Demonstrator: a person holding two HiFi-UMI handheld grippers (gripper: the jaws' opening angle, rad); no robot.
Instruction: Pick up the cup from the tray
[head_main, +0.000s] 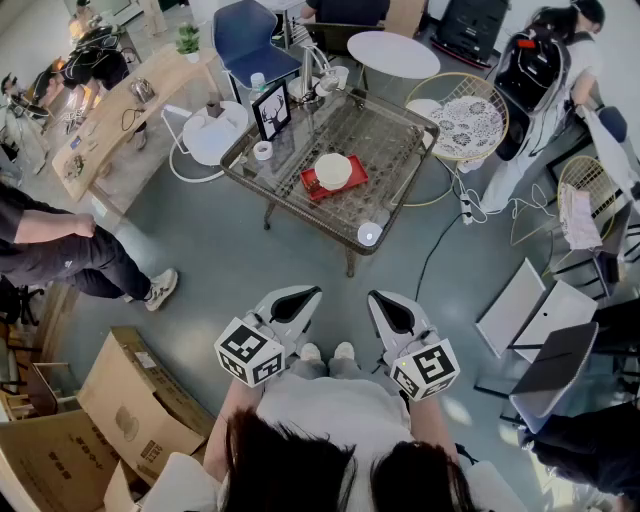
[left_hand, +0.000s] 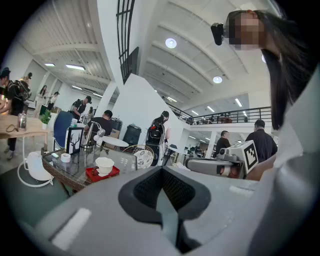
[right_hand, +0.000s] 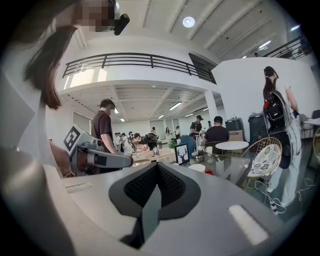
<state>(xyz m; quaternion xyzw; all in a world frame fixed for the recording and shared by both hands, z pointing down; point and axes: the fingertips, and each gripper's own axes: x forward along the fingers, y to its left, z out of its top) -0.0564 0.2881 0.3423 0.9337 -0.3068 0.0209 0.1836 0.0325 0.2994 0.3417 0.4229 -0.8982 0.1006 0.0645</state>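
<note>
Left claw (left_hand: 161, 172): grey two-jaw gripper with a marker cube, jaws clenched together with nothing between them. You hold it close to your body, well apart from the glass-topped wicker table (head_main: 392, 138)

Right claw (right_hand: 157, 169): matching grey gripper, jaws likewise pressed together and empty. It is level with the left one and just as far from the table

Task item: white round ceramic cup (head_main: 333, 170), upright on the flat red square tray (head_main: 311, 187). The tray lies near the middle of the table top, slightly towards the side facing you. Neither claw touches either item

Other entries on the table: a black-framed deer picture (head_main: 271, 109) standing at the far left corner, and a small white roll of tape (head_main: 263, 150) at the left edge

Step in hand, as judged: the approach. You are standing back from the table, and no reach has begun

Next move calls for: stepping up to the near edge of the table, parting the jaws of one claw wide enough to take the cup's wall or rim, bringing it down over the cup and closing firmly. Then lift straight up so the tray stays on the table
</note>
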